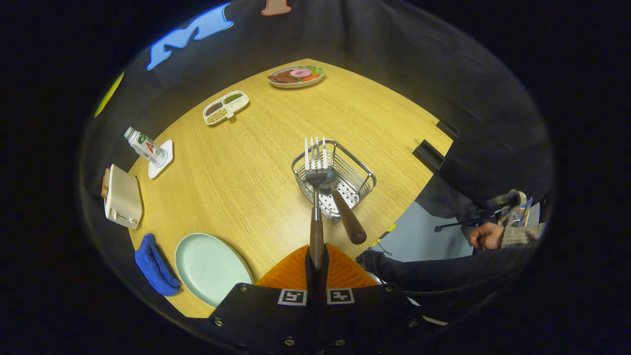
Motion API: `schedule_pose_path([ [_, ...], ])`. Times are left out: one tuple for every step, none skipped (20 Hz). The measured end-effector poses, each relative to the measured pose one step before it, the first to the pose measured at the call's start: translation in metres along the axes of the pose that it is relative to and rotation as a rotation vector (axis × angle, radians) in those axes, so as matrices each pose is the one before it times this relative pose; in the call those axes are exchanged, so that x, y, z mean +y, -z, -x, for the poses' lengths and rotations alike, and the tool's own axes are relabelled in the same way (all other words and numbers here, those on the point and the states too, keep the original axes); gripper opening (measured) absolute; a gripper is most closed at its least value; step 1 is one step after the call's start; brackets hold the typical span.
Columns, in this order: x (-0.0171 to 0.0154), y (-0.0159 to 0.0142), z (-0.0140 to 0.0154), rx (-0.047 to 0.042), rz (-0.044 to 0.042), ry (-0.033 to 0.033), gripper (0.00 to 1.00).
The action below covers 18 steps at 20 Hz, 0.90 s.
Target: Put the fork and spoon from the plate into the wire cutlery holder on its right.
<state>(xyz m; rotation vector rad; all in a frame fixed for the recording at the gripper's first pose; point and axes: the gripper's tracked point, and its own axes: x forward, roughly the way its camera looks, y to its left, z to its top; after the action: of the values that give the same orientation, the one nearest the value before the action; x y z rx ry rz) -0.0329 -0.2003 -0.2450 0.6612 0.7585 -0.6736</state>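
Observation:
My gripper point(316, 261) is shut on the fork's point(316, 170) brown handle, its orange fingers point(291, 270) pressed together around it. The fork points away from me, tines up, hanging over the near-left rim of the wire cutlery holder point(357, 173). The spoon point(344, 209) stands in the holder, bowl down, with its brown handle leaning out over the near rim toward me. The pale green plate point(209, 266) lies bare on the wooden table, left of my fingers.
A blue cloth point(155, 266) lies left of the plate, a toaster point(122, 197) beyond it. Further off stand a bottle point(144, 145) on a white coaster, a divided dish point(226, 107) and a plate of food point(296, 76). A person's hand point(485, 235) rests off the table's right edge.

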Motion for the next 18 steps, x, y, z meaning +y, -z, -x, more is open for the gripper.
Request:
schedule_pose_path([
  [0.00135, 0.00224, -0.00004, 0.00763, -0.01215, -0.01167, 0.01],
  [0.00307, -0.00035, -0.00016, 0.00677, -0.01282, -0.01579, 0.01],
  [0.00238, 0.00200, -0.00014, 0.00953, -0.01345, -0.01426, 0.01],
  [0.00048, -0.00045, 0.00128, 0.00361, -0.01341, -0.00766, 0.01],
  [0.00049, -0.00075, 0.00036, -0.00287, -0.01361, -0.00822, 0.04],
  [-0.00103, -0.00247, 0.00163, -0.00528, -0.00982, -0.00583, 0.04],
  [0.00023, -0.00086, 0.00086, -0.00951, -0.00820, -0.00116, 0.04],
  [0.00112, -0.00234, 0.00091, -0.00748, -0.00040, -0.00995, 0.08],
  [-0.00071, -0.00100, 0.00053, -0.00159, -0.00154, 0.00234, 0.08],
  [-0.00139, -0.00228, 0.00016, -0.00645, 0.00193, 0.00449, 0.12],
  [0.00050, -0.00326, 0.00168, -0.01035, 0.00126, -0.00319, 0.12],
  [0.00051, -0.00429, 0.00212, -0.01005, 0.00184, -0.00556, 0.12],
  [0.00209, -0.00441, 0.00146, -0.01309, -0.00236, -0.00908, 0.14],
  [0.00252, -0.00314, 0.00195, -0.01234, -0.00287, -0.00523, 0.24],
  [-0.00205, -0.00131, 0.00088, -0.00749, 0.00408, 0.00925, 0.32],
  [0.00128, -0.00490, 0.00260, -0.01501, -0.00009, -0.00785, 0.39],
  [0.00121, -0.00087, 0.00044, -0.00597, 0.00187, 0.00002, 0.44],
  [0.00113, -0.00205, 0.00119, -0.00760, 0.00311, -0.00386, 0.50],
])
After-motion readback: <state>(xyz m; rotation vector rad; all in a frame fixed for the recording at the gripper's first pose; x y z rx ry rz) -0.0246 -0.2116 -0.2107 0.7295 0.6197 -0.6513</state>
